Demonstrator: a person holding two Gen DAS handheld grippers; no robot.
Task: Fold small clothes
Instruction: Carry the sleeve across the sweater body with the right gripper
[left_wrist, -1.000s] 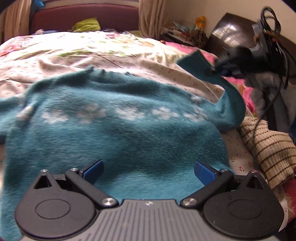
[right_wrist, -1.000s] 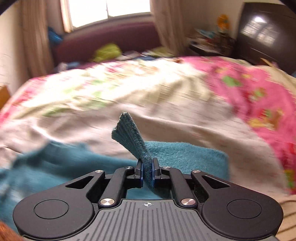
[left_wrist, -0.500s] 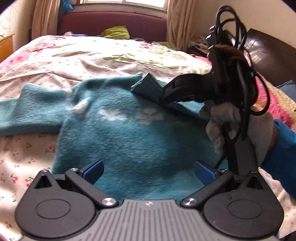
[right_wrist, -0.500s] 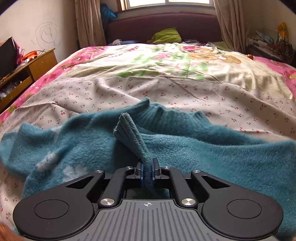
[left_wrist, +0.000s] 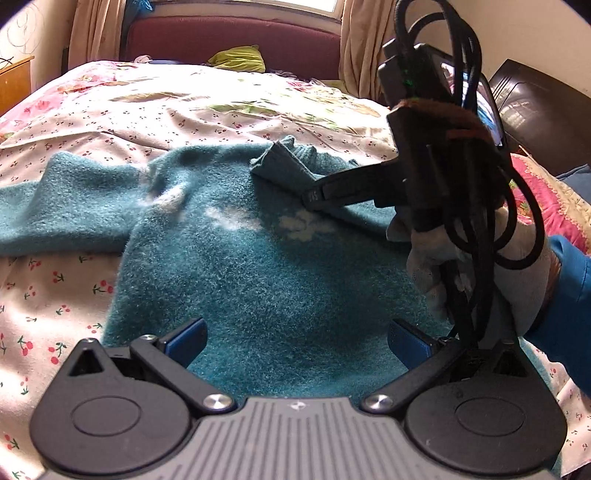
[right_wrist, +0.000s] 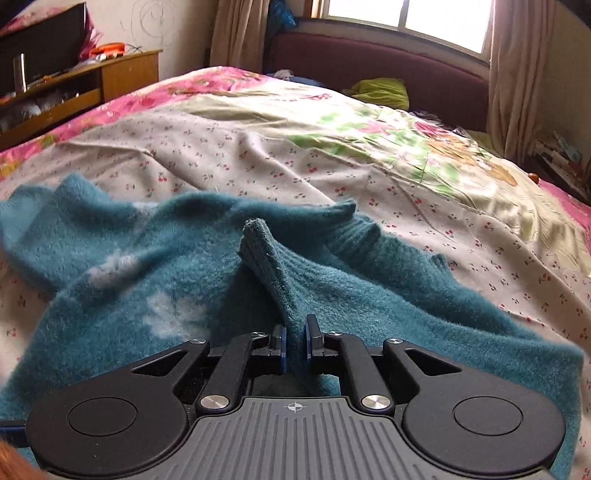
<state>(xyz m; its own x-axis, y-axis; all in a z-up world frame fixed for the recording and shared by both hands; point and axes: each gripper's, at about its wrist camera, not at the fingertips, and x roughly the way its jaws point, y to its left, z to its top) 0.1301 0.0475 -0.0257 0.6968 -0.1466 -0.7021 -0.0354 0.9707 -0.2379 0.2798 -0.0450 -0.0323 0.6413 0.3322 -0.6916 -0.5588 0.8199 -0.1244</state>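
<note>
A teal fuzzy sweater (left_wrist: 266, 266) with white flower marks lies spread on the bed; it also shows in the right wrist view (right_wrist: 184, 280). My right gripper (right_wrist: 294, 338) is shut on the sweater's sleeve cuff (right_wrist: 266, 258) and holds it over the sweater's chest. In the left wrist view the right gripper (left_wrist: 314, 195) reaches in from the right with the cuff (left_wrist: 280, 162) in it. My left gripper (left_wrist: 295, 341) is open and empty, low over the sweater's lower body. The other sleeve (left_wrist: 62, 210) lies out to the left.
The bed has a cherry-print sheet (left_wrist: 55, 288) and a pink floral cover (right_wrist: 122, 107). A maroon headboard (left_wrist: 229, 40) with a green cloth (left_wrist: 238, 61) stands at the far end. A wooden cabinet (right_wrist: 85, 85) stands left of the bed. A dark board (left_wrist: 539, 114) stands at right.
My right gripper has carried the sleeve cuff from the right side leftward across the sweater's chest. The left gripper has stayed open and swung its view to the left.
</note>
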